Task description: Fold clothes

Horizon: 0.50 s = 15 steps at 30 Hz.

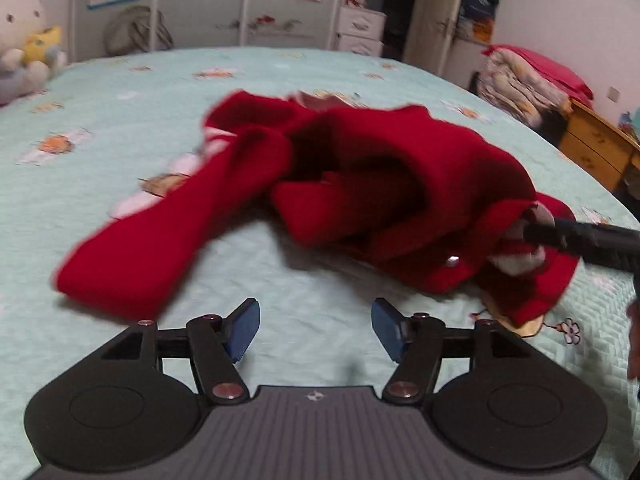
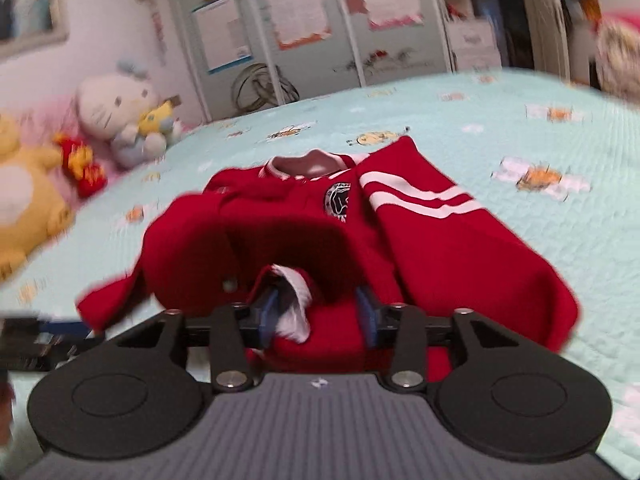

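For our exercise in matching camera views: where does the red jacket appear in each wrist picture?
Left wrist: red jacket crumpled across the centre, beyond the empty left gripper.
Right wrist: jacket centre, its hem between the right gripper fingers.
Shared landmark: white plush cat at left.

Red jacket (image 1: 360, 168) and plush toys (image 2: 120, 116) lie on quilted bed (image 1: 320, 76).

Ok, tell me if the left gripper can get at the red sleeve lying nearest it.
Probably yes. The left gripper stands open over bare bedspread, and the red sleeve lies just ahead to its left with nothing between.
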### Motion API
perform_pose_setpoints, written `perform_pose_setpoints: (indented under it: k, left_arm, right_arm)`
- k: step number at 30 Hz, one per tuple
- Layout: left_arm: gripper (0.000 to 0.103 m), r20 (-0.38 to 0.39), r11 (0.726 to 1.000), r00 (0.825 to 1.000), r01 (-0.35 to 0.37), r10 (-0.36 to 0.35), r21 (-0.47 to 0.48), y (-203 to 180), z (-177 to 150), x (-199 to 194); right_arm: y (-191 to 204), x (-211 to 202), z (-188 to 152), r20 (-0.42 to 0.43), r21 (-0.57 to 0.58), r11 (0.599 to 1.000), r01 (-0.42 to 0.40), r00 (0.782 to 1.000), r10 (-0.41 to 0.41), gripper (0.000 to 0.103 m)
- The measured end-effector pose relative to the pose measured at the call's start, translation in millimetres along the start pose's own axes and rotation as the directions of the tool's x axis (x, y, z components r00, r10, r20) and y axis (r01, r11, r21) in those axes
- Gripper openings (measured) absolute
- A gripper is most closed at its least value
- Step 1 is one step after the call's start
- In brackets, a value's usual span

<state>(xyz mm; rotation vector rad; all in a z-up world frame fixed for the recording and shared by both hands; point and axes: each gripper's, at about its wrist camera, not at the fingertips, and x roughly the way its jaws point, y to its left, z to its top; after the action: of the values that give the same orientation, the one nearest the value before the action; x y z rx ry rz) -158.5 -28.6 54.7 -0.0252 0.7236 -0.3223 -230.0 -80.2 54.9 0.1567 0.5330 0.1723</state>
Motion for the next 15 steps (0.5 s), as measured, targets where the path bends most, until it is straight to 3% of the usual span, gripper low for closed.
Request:
perform_pose_setpoints:
  k: [2, 6, 10, 12, 13, 15]
  left_arm:
    - [0.065, -0.02, 1.0, 1.0, 0.019, -0.019, 0.005, -7, 3, 14]
    - [0.065, -0.022, 1.0, 1.0, 0.018, -0.018, 0.021, -15, 17, 41]
    - [0.062, 0.012, 0.998, 0.999, 0.036, -0.037, 0.056, -27, 37, 50]
    - [0.043, 0.028, 0.996, 0.998, 0.045, -0.047, 0.074, -33, 47, 54]
    - [0.028, 0.033, 0.996, 0.998, 0.044, -0.046, 0.072, -34, 56, 55]
    - [0.019, 0.057, 0.997, 0.998, 0.037, -0.041, 0.064, -35, 75, 54]
  right_arm:
    - [10, -10, -14, 0.001, -0.075, 0.997, 0.026, 1.0, -0.026, 0.061]
    - [27, -15, -33, -0.036, -0.203, 0.978, 0.044, 0.998, -0.053, 0.067]
    - [36, -14, -42, -0.005, -0.292, 0.95, 0.114, 0.993, -0.121, 0.069]
    - [33, -12, -42, 0.004, -0.286, 0.946, 0.151, 0.988, -0.156, 0.07]
    - [29, -10, -42, 0.005, -0.27, 0.949, 0.161, 0.986, -0.165, 0.07]
    - [19, -7, -39, 0.011, -0.224, 0.963, 0.152, 0.988, -0.153, 0.068]
